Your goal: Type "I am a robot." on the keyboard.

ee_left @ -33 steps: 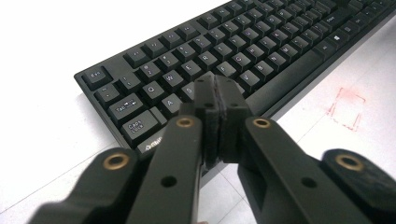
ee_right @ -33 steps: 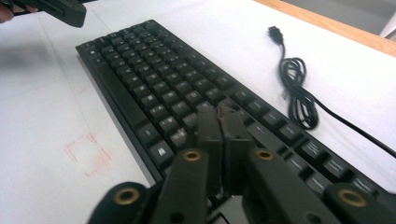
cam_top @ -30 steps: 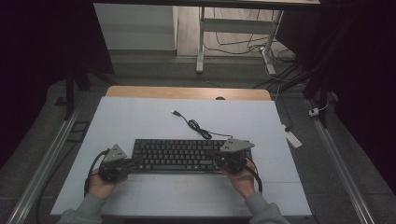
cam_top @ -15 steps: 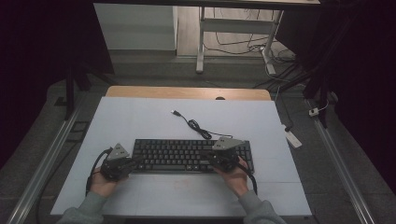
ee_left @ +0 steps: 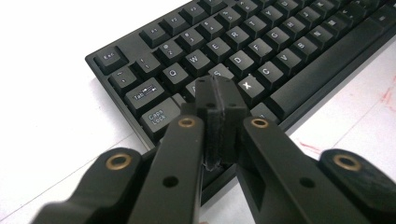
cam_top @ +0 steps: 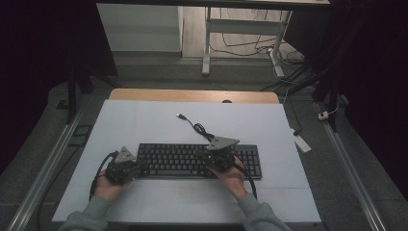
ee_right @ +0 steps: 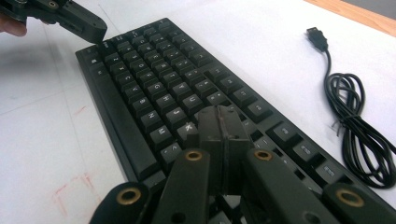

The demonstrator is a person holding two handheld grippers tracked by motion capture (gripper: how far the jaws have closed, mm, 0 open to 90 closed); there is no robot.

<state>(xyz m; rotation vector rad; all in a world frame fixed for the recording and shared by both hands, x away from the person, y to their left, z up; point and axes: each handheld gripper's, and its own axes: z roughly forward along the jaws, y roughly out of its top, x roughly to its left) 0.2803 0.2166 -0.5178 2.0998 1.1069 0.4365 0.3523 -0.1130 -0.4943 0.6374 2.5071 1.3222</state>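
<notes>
At the left of the high view, the left gripper (cam_top: 136,169) is held in a hand with a grey knitted sleeve, its matt black body topped by a grey three-cornered plate. Its jaws are pressed flat together with nothing between them, as is seen in the left gripper view, where the blunt, squared tip (ee_left: 217,95) is poised over the left end of the keyboard (ee_left: 261,60), near the A and S keys; whether a key is touched cannot be told.

The black full-size keyboard (cam_top: 192,160) is laid flat and lengthwise on the pale, smooth table sheet (cam_top: 144,120), close to the near edge. Its keys are low, square, slightly dished caps with white legends, and the space bar is a long plain strip.

Over the right half of the keyboard the right gripper (cam_top: 208,156) is held, likewise clenched on nothing; in the right gripper view its joined tip (ee_right: 219,123) is hung above the lower letter rows.

Beyond the keyboard, a thin black rubbery cable (ee_right: 359,121) is coiled in loose loops, ended by a rectangular USB plug (ee_right: 316,37). Faint red marks (ee_right: 70,191) are drawn on the sheet, and a strip of bare wood (cam_top: 192,95) is left along the far table edge.
</notes>
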